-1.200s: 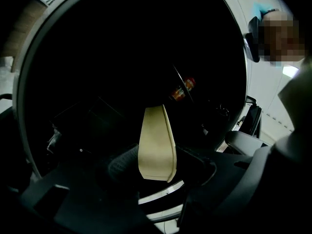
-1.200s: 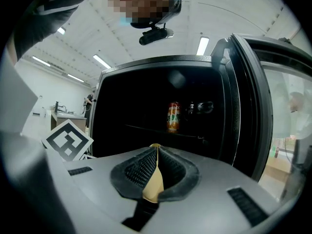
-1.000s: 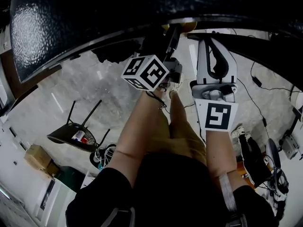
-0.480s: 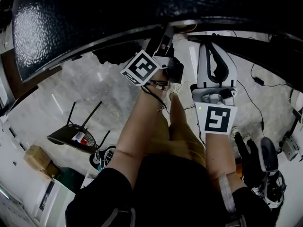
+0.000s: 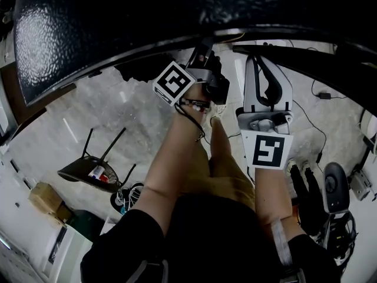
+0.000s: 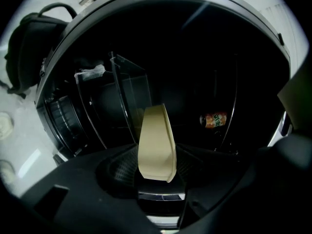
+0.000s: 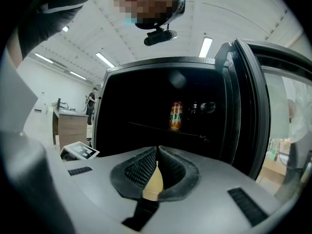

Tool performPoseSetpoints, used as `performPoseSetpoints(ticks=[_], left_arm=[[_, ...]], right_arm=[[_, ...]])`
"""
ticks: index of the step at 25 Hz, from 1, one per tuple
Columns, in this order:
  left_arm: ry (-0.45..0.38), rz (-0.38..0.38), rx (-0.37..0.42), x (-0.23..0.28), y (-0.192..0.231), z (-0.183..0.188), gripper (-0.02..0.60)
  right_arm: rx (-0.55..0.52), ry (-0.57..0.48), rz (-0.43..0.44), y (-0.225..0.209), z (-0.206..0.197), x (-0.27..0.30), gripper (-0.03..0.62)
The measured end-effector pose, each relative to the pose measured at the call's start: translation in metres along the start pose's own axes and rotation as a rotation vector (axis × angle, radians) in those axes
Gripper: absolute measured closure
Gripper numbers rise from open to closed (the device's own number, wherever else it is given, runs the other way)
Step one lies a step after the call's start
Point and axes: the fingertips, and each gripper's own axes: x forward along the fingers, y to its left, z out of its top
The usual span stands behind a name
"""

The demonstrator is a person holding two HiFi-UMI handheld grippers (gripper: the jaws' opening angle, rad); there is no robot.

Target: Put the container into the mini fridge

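Note:
The beige container [image 6: 155, 130] stands edge-on between the dark pads of my left gripper [image 6: 157, 152], which is shut on it. It points into the dark inside of the open mini fridge [image 6: 185, 57]. In the head view the left gripper [image 5: 204, 47] reaches under the fridge's black top [image 5: 118, 10], and its marker cube [image 5: 175, 82] sits just behind. My white right gripper [image 5: 265, 61] hovers beside it to the right, apart from the container. In its own view the right gripper [image 7: 157, 149] has its jaws tip to tip, facing the fridge opening [image 7: 146, 96]; a beige sliver shows low between them.
An orange can [image 7: 176, 115] stands on a shelf inside, also seen as the can [image 6: 213, 120]. The fridge door [image 7: 248, 106] hangs open at the right. A clear inner compartment [image 6: 129, 82] is at the left. On the floor are a tipped chair [image 5: 88, 167], cables [image 5: 321, 99] and a backpack [image 6: 24, 43].
My left gripper has pushed forward toward the fridge and turned, so its cube shows a different face. The right gripper has shifted slightly down.

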Motion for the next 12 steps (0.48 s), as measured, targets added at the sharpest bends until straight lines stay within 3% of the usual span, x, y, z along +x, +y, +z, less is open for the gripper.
performPoseSetpoints(ticks=[7,12], left_arm=[[-0.052,0.016,-0.115,-0.003,0.010,0.010,0.350],[-0.044,0.005,-0.081,-0.003,0.005,0.012,0.336]], right_arm=[[0.000,0.002,0.011,0.009,0.001,-0.001,0.556],[0.001,0.005,0.020,0.011,0.000,-0.003,0.557]])
